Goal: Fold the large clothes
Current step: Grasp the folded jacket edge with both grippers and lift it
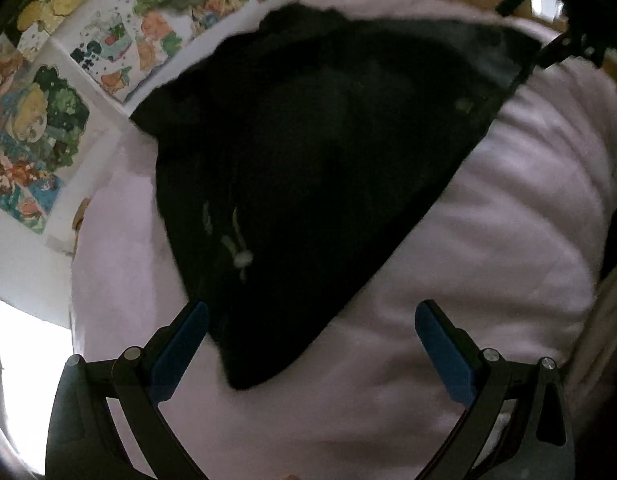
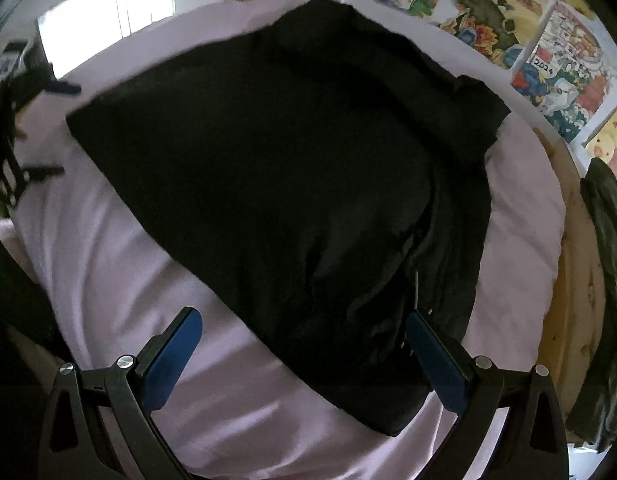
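Black garment (image 1: 308,168) lying folded on a bed, both grippers spread above it.

The garment (image 2: 276,184) rests flat on the pink sheet (image 1: 508,240), a pale drawstring (image 1: 238,248) showing on its surface; the left gripper (image 1: 311,324) hovers over the near corner, jaws wide apart, holding nothing; the right gripper (image 2: 304,330) hangs over the near edge, jaws likewise apart and empty; colourful posters (image 1: 40,128) cover the wall beyond; a wooden frame (image 2: 576,280) edges the bed.
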Available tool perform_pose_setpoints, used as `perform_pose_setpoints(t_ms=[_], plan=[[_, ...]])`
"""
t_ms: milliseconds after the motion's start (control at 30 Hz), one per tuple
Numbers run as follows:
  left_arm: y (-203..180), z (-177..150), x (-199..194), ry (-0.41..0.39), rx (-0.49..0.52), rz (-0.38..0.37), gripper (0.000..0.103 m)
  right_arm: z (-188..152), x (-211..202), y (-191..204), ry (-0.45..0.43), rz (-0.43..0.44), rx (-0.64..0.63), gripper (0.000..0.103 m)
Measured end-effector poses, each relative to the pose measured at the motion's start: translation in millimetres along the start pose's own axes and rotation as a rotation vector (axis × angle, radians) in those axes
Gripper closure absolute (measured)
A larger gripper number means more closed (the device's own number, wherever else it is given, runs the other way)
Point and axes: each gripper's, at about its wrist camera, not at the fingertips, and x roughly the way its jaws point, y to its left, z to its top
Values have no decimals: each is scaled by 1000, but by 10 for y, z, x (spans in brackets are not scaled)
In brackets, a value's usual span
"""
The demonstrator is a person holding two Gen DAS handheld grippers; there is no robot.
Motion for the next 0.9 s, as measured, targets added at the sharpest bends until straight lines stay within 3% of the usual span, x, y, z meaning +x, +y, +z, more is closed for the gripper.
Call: perform_pose_setpoints(t_ms=[100, 500, 633, 700, 767, 833, 900], plan=[[16, -42, 127, 34, -6, 35, 2, -121, 165, -43, 39, -18, -7, 0], [-190, -16, 325, -1, 113, 278, 2, -284, 315, 54, 31, -107, -118, 0], [-114, -3, 356, -5, 116, 318, 4, -357, 424, 193, 42, -215, -254, 0], [-54, 8, 387, -3, 115, 340, 15, -393, 493, 262, 48, -292, -317, 0], [-49, 25, 409, 15, 108, 378, 42, -421, 538, 323, 38, -378, -378, 0], [-4, 33, 437, 37, 78, 388, 57, -462, 571, 358, 13, -472, -451, 0], [35, 37, 425, 50, 38, 379, 63, -493, 590, 369, 11, -510, -473, 1]])
